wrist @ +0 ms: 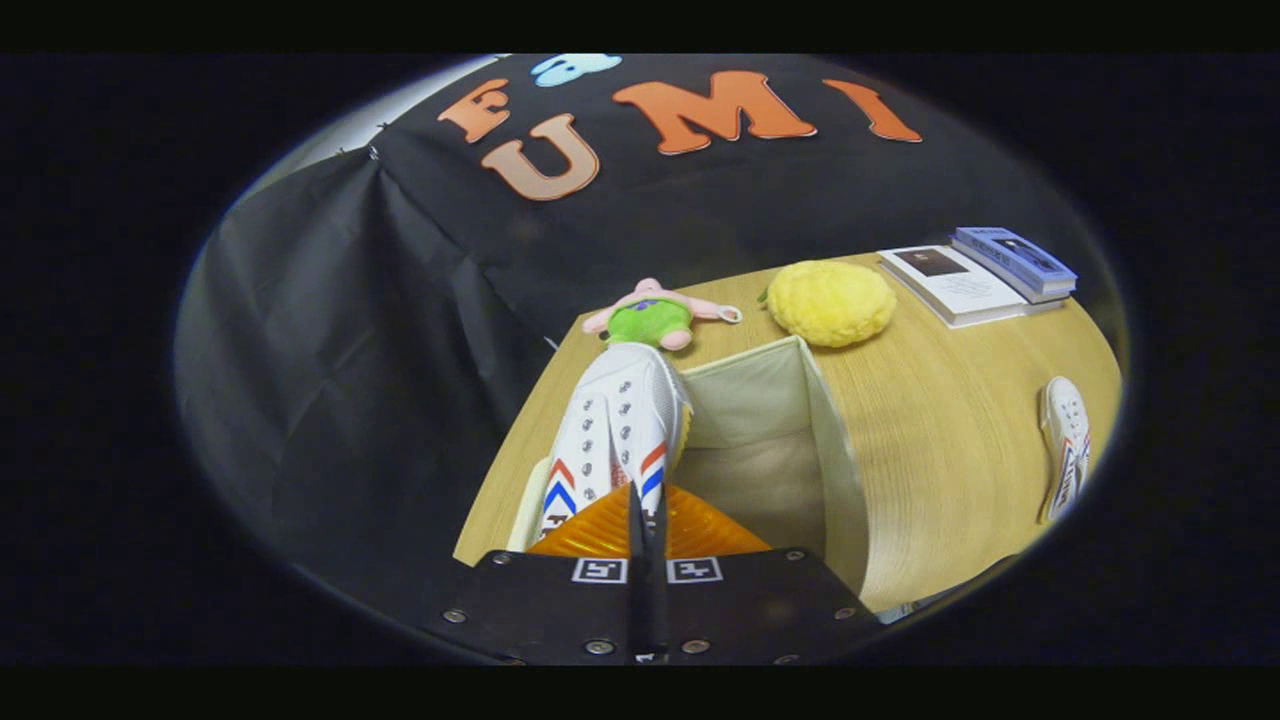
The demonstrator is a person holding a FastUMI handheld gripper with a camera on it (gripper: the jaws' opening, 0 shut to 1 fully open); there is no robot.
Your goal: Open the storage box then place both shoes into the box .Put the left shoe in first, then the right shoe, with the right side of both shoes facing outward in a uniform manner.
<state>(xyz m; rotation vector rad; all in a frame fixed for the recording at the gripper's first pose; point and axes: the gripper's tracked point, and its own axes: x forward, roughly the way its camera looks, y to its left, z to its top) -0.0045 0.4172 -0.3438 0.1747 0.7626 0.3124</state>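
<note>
White shoe (620,430) (tool-gripped (647,515)) toe pointing away

Wood-grain table (930,440) – cloth storage box (745,400), fuzzy yellow cushion (832,302).

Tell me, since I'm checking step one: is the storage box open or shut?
Open: the storage box shows its bare inner walls, with no lid over it. The gripper holds a shoe above it.

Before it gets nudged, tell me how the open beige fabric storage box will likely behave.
The beige fabric storage box probably flexes: its thin cloth walls look soft. Seemingly empty inside, it's likely light and slides on the smooth wooden table. The gripper, closed on the white sneaker, hangs beside it.
</note>
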